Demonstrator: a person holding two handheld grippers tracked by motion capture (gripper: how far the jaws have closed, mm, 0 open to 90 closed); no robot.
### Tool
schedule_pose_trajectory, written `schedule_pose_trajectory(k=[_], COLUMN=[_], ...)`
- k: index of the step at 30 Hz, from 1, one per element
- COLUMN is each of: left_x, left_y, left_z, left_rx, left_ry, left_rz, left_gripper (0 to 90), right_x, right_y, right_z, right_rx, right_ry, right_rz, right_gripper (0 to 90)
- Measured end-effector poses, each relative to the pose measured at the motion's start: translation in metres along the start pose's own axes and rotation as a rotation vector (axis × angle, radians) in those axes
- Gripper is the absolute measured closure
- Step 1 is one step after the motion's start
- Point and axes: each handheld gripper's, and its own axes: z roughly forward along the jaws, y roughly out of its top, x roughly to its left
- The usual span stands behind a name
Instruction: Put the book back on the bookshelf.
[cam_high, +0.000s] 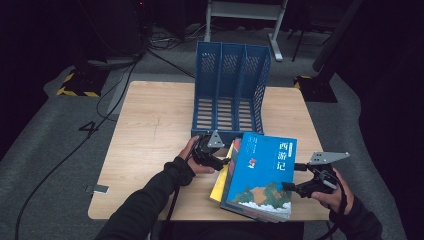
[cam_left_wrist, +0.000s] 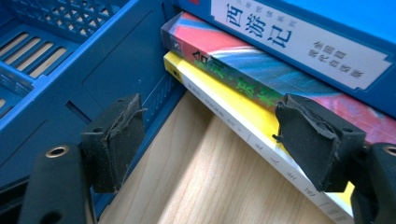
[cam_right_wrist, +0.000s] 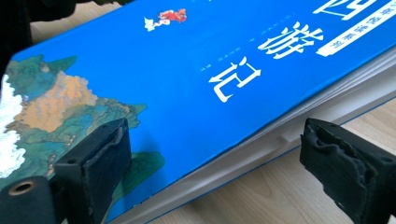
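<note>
A stack of three books lies on the wooden table (cam_high: 150, 130) in front of a blue file rack (cam_high: 230, 75). The top one is a blue book (cam_high: 262, 175) with white Chinese characters. Under it are a red-spined book (cam_left_wrist: 243, 60) and a yellow book (cam_left_wrist: 224, 98). My left gripper (cam_high: 220, 161) is at the stack's left side. In the left gripper view it (cam_left_wrist: 208, 112) stands open: one pad by the rack's wall (cam_left_wrist: 93, 70), the other in front of the yellow book's spine, bare table between. My right gripper (cam_high: 296, 176) is open at the blue book's (cam_right_wrist: 187, 70) right edge, its jaws (cam_right_wrist: 215, 130) astride the page edge.
The rack has three slotted compartments and stands upright at the table's far middle. The stack overhangs close to the table's near edge. Dark floor with cables and a white stand leg (cam_high: 275, 45) lies beyond the table.
</note>
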Motion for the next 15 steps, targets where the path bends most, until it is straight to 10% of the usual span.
schedule_pose_trajectory(k=[15], left_x=[0.004], left_y=[-0.003], left_z=[0.002], left_rx=[-0.01], left_ry=[-0.026], left_rz=[-0.026], left_gripper=[23.1], right_x=[-0.016], right_y=[0.013], right_z=[0.024], right_rx=[-0.096], right_ry=[0.136], right_rz=[0.049], right_gripper=[46.8])
